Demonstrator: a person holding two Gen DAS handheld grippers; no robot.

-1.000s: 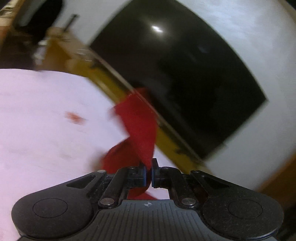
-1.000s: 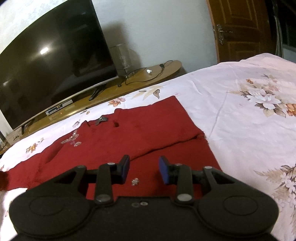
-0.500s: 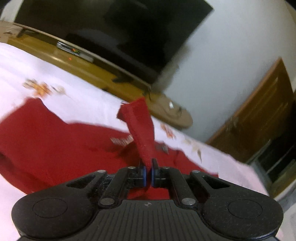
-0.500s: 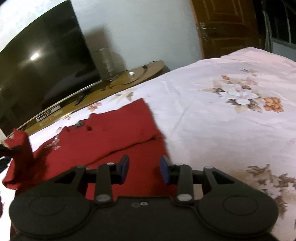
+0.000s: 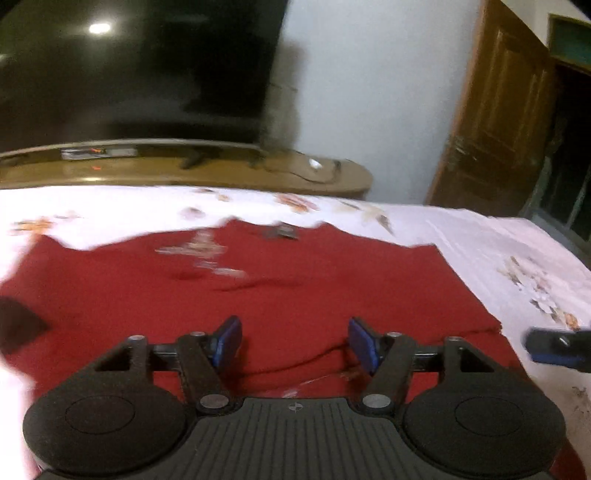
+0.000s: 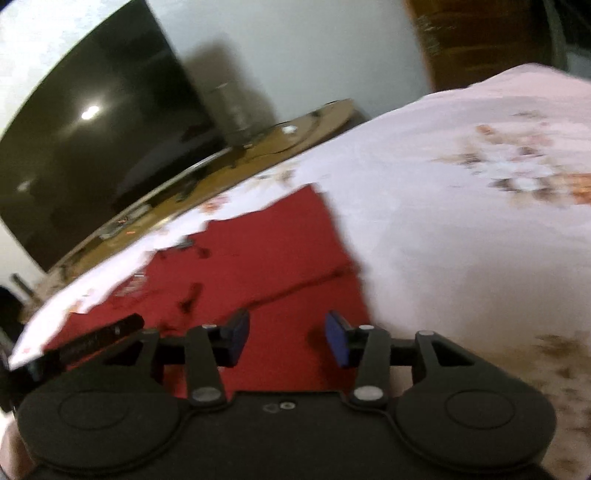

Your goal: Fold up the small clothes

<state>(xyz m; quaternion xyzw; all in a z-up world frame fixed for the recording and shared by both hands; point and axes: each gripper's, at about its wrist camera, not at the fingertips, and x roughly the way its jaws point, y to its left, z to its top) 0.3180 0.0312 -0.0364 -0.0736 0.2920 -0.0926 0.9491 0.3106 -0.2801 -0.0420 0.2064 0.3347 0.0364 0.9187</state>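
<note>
Garment [image 5: 258, 295] edge near bedsheet [image 5: 498, 236] margin

Dim indoor light, motion blur, fisheye bending, lamp glare on television [image 5: 99, 27]

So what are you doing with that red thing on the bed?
A person is folding a small red garment spread on the flowery bedsheet, with tongs in each hand. The left tongs are opening above the cloth with nothing pinched between them. The right tongs are opening too, over the garment's near edge, and grip nothing either. A fold line runs across the cloth.
</note>
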